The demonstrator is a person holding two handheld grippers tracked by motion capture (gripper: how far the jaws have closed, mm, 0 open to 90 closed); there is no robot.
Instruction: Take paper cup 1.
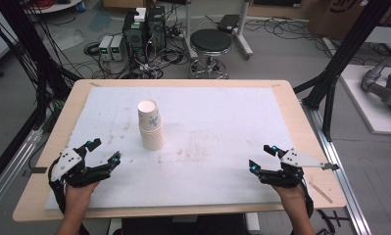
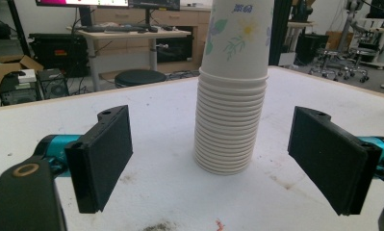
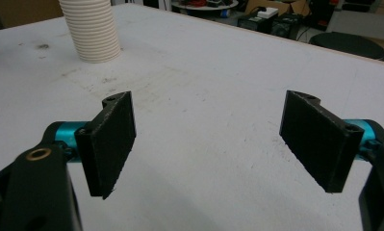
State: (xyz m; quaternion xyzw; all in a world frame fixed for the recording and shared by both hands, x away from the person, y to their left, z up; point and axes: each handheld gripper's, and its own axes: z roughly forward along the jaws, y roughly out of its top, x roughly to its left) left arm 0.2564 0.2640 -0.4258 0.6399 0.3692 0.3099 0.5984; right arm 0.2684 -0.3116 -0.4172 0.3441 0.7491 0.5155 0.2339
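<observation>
**Still at the start: cups untouched, both grippers wide**

On the left of the high view, the left gripper (image 1: 104,151) rests low over the near-left part of the counter (image 1: 222,122), held in a hand (image 1: 78,192). Its fingers (image 2: 100,156) are spread wide with nothing between them but bare surface. In the left gripper view they frame the cup stack (image 2: 233,91), which stands ahead of them, apart from both pads.

Moving to the middle, the cup stack (image 1: 150,123) stands upright on the white sheet, left of centre and toward the far half. It is one nested column with a flower-printed cup on top; no cup has been pulled off and none stands alone anywhere on the counter.

On the right, the right gripper (image 1: 262,157) sits near the front-right edge, well apart from the stack. Its fingers (image 3: 110,144) are likewise released and empty; the right gripper view has the stack (image 3: 92,30) far off at the upper left.

Judging by this, nothing is done yet. The left gripper looks lined up for a reach toward the stack; the approach, the grip and any separating of cups all remain.
</observation>
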